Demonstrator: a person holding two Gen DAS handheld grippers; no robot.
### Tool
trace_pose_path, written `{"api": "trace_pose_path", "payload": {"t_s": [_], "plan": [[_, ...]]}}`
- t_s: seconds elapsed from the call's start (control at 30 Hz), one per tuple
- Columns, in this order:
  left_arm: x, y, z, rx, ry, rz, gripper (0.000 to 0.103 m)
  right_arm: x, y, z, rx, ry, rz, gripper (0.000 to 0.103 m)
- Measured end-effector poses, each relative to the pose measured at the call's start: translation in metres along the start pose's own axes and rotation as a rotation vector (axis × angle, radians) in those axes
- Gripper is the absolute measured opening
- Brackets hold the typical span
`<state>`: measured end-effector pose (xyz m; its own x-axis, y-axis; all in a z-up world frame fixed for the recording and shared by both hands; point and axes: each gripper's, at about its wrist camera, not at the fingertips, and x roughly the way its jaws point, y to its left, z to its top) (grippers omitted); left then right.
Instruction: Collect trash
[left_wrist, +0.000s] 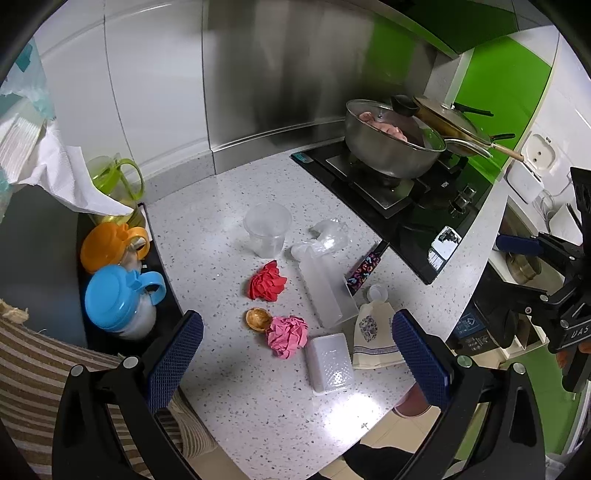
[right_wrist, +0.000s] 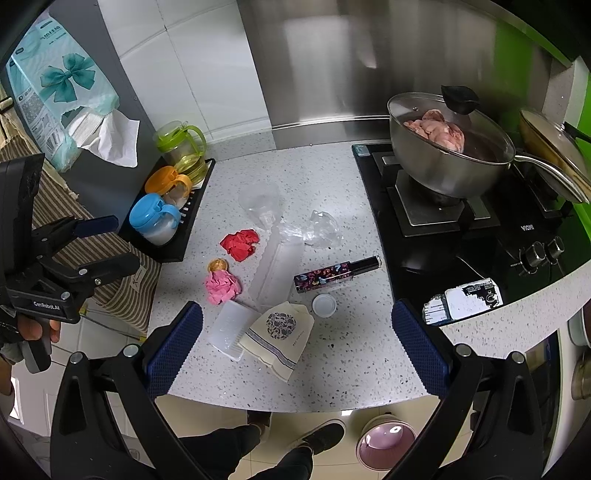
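On the speckled counter lie a crumpled red paper ball, a crumpled pink paper ball and a brown nutshell beside it. Crumpled clear plastic lies farther back. My left gripper hovers open above the counter's near edge, nothing between its fingers. In the right wrist view the same red ball, pink ball, nutshell and plastic show. My right gripper is open and empty over the front edge. A pink bin stands on the floor below.
A clear cup, long clear tray, white textured box, cloth pouch, patterned tube and small white lid share the counter. Lidded jars stand left. A stove with a pot is right.
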<state>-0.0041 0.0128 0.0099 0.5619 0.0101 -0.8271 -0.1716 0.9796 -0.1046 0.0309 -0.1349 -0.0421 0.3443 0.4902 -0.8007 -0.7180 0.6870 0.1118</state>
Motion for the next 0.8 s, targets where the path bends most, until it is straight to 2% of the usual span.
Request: {"api": "trace_pose_path", "payload": {"t_s": [0.33,0.8], "plan": [[-0.0006,-0.0022,-0.0033,0.027,-0.015,0.016,0.098,0.0006,-0.0002,0.0002,-0.001,0.001,0.000,0.100],[0.0002,0.0046,-0.0002,0.006,-0.012,0.000,0.098,0.0033,-0.0031,-0.0034,0.001,0.007,-0.003,0.100]]}}
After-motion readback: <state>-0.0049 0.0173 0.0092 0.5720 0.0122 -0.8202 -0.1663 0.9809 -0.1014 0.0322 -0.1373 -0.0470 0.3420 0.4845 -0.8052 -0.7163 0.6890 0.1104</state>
